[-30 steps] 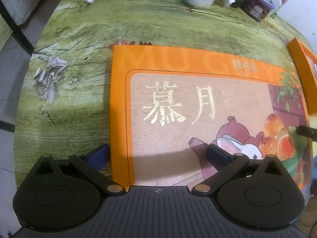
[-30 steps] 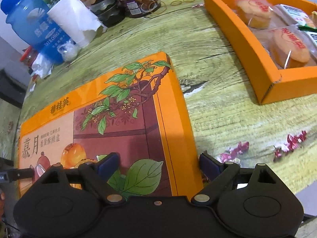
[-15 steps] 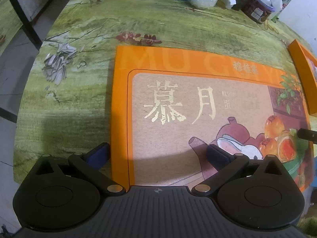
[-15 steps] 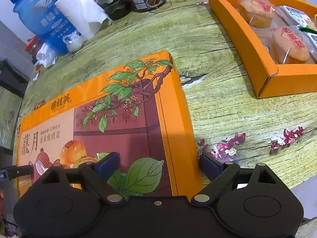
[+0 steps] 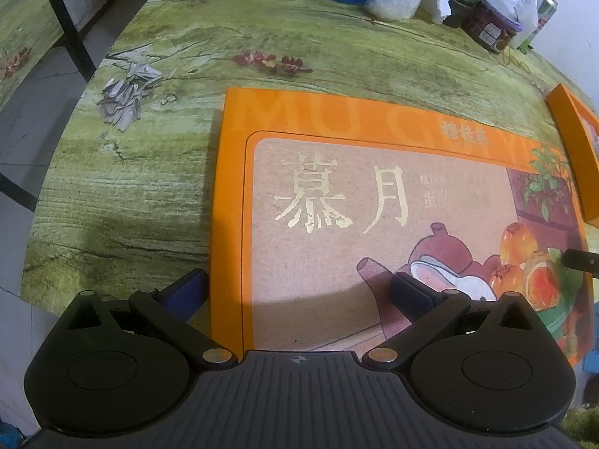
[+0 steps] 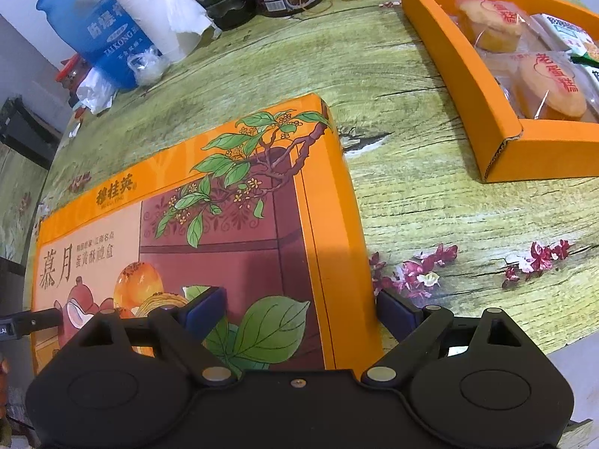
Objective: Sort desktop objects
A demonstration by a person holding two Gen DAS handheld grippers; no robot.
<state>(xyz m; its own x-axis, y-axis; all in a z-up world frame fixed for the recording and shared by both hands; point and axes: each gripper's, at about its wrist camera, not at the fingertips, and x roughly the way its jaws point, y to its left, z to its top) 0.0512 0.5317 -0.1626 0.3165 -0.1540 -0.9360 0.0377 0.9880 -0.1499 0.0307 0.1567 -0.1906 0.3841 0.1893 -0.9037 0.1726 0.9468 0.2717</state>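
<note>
My left claw (image 5: 299,288) and right claw (image 6: 299,305) both gape wide, each straddling one short end of the orange box lid (image 5: 374,224); can't tell if the pads actually touch it. Lid lies flat near the table's (image 6: 430,205) front edge. The open orange tray (image 6: 483,86) of wrapped cakes (image 6: 550,89) sits apart, toward the right edge.

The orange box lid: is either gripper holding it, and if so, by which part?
Neither visibly grips the orange lid. The left gripper straddles one end edge and the right gripper the other, jaws wide; whether the pads touch cannot be told.
</note>
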